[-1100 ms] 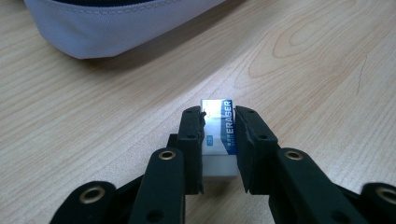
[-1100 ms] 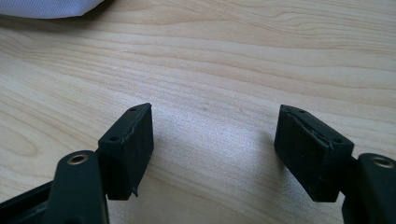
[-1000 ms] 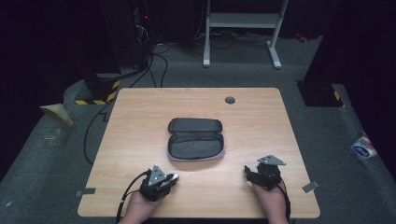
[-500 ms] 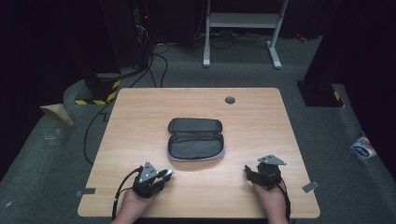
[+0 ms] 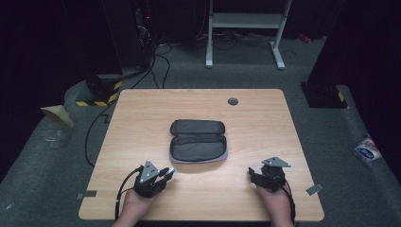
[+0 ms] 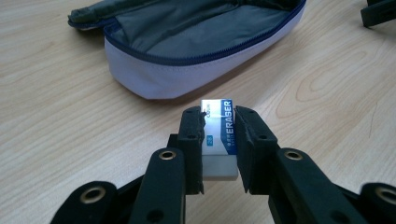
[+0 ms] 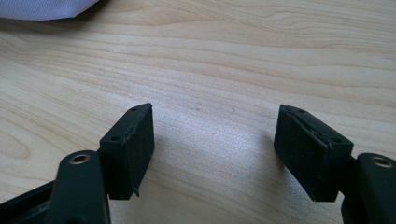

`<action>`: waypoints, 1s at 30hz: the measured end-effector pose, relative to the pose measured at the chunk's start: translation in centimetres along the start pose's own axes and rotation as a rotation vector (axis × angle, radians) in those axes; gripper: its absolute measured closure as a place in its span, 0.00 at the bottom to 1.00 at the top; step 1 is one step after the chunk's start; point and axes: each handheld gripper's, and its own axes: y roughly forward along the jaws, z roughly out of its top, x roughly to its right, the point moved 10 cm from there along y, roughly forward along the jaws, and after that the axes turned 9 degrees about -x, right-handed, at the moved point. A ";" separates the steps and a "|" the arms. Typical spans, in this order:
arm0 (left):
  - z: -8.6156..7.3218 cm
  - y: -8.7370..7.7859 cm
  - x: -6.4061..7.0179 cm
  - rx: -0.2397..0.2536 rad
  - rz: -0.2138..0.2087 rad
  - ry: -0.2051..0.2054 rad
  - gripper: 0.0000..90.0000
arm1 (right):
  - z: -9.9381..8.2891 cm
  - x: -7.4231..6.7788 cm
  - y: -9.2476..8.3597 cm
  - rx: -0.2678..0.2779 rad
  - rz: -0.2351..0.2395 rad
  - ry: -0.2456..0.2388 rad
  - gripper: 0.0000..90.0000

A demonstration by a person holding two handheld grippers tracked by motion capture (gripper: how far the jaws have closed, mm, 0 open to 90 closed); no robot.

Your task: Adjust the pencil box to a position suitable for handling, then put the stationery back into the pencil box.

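Eraser (image 6: 218, 135) is pinched tight in the left gripper (image 5: 163, 174), which has slid a bit left and down in the high view since a second ago, so I'd guess it goes into the open pencil case (image 5: 197, 141) at mid-frame. Right gripper (image 5: 255, 176) sits lower right, jaws wide apart and empty. Bare table (image 5: 142, 118) all around, though both hands are close to the bottom edge.

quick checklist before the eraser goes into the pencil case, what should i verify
1. Eraser clamped between left gripper fingers: ok.
2. Pencil case unzipped and lying open: ok.
3. Case interior free of items: ok in the part seen.
4. Table between eraser and case unobstructed: ok.
5. Right gripper open, off to the side of the case: ok.
6. Grip firm enough for the lift: cannot tell.
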 end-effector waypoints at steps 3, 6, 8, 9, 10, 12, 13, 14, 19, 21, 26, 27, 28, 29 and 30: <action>0.4 -0.1 -0.2 0.020 0.000 -0.007 0.81 | 0.0 0.0 0.0 0.000 0.000 0.000 0.32; 0.8 -0.3 -0.3 0.032 0.000 -0.009 0.81 | 0.0 0.0 0.0 0.001 0.000 0.000 0.32; 1.2 -0.3 -0.3 0.039 -0.007 -0.013 0.81 | 0.0 0.0 0.0 0.001 -0.001 0.000 0.32; 1.4 -0.2 -0.3 0.041 0.000 -0.004 0.81 | 0.0 0.0 0.0 0.001 -0.001 0.000 0.32; 1.5 -0.2 -0.3 0.044 0.000 -0.002 0.81 | 0.0 0.0 0.0 0.001 -0.001 0.001 0.32; 1.9 -0.2 -0.3 0.051 -0.004 -0.004 0.81 | 0.0 0.0 0.0 0.001 -0.003 0.002 0.32; 2.1 -0.2 -0.3 0.057 -0.008 -0.012 0.81 | 0.0 0.0 0.0 0.001 -0.003 0.002 0.32; 2.2 -0.1 -0.4 0.058 -0.009 -0.011 0.81 | 0.0 0.0 0.0 0.001 -0.003 0.002 0.32; 2.9 0.3 -0.9 0.062 -0.017 -0.019 0.81 | 0.1 0.1 0.1 0.001 -0.005 0.005 0.32; 3.1 0.3 -1.1 0.069 -0.020 -0.036 0.81 | 0.1 0.1 0.1 0.001 -0.005 0.006 0.32; 3.2 0.1 -1.3 0.078 -0.016 -0.058 0.81 | 0.1 0.1 0.1 0.001 -0.005 0.005 0.32; 3.3 0.1 -1.4 0.080 -0.013 -0.055 0.81 | 0.1 0.0 0.1 0.001 -0.005 0.005 0.32; 3.3 0.0 -1.4 0.084 -0.010 -0.055 0.81 | 0.1 0.0 0.1 0.001 -0.006 0.006 0.32; 3.5 -0.1 -1.4 0.086 -0.005 -0.046 0.81 | 0.1 0.1 0.1 0.001 -0.007 0.005 0.32; 3.6 -0.2 -1.4 0.088 -0.002 -0.039 0.81 | 0.1 0.1 0.1 0.001 -0.006 0.006 0.32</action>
